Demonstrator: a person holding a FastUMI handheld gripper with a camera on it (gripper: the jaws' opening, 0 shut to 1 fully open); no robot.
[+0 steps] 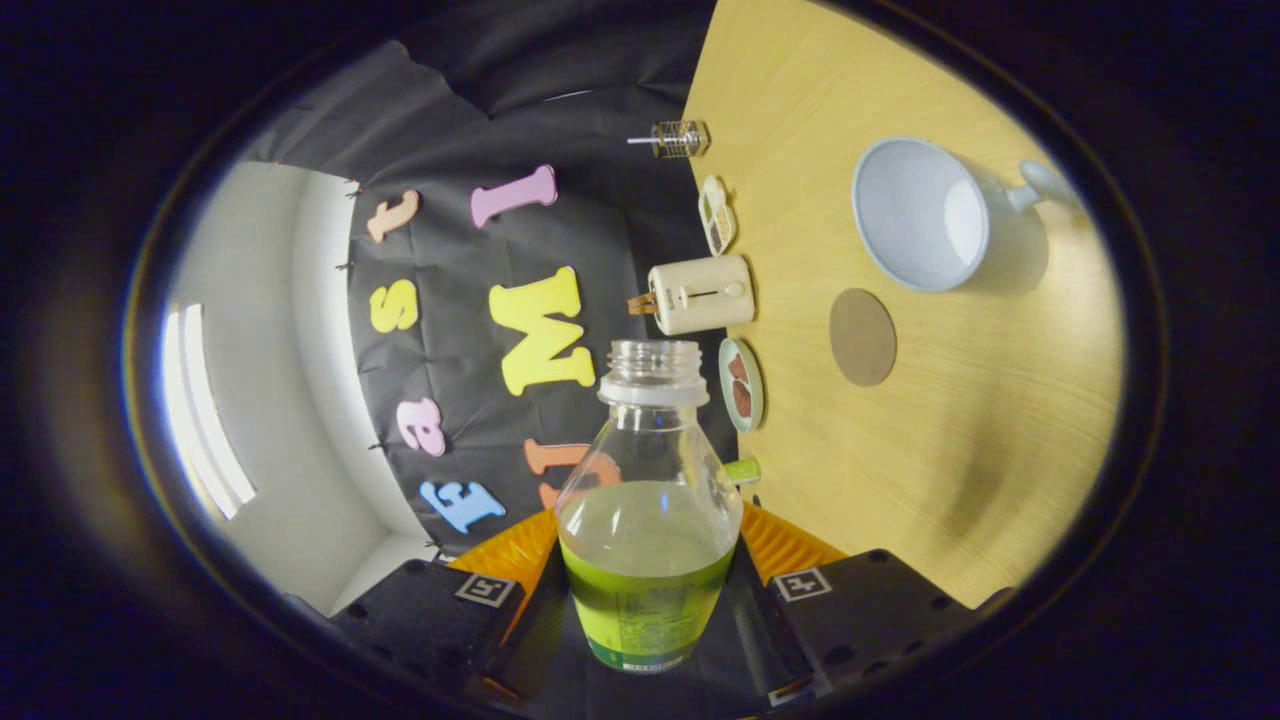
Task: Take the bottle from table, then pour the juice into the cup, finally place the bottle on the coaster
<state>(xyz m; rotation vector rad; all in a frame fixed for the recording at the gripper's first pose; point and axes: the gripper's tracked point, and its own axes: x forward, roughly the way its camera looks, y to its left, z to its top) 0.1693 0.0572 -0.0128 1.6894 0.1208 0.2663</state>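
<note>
Gripper (648, 590) pinching an uncapped juice bottle (648, 520), the whole view rolled sideways.

The two fingers (790, 555) press on either side of the clear bottle at the lower centre of the frame; its open neck points up the frame and greenish-yellow juice fills roughly its lower half. The wooden table (900, 480) takes up the right side of the frame, its surface appearing nearly vertical. On it, at upper right, a white cup (925, 215) shows its empty inside, handle toward the far right. Just below it and slightly left lies the round brown coaster (862, 337), apart from the cup. Along the table's left edge, next to the black cloth wall, stand a cream toaster (703, 294), a small green plate (743, 384) holding brown pieces, a divided dish (716, 214) and a clear glass container (680, 139).
</note>
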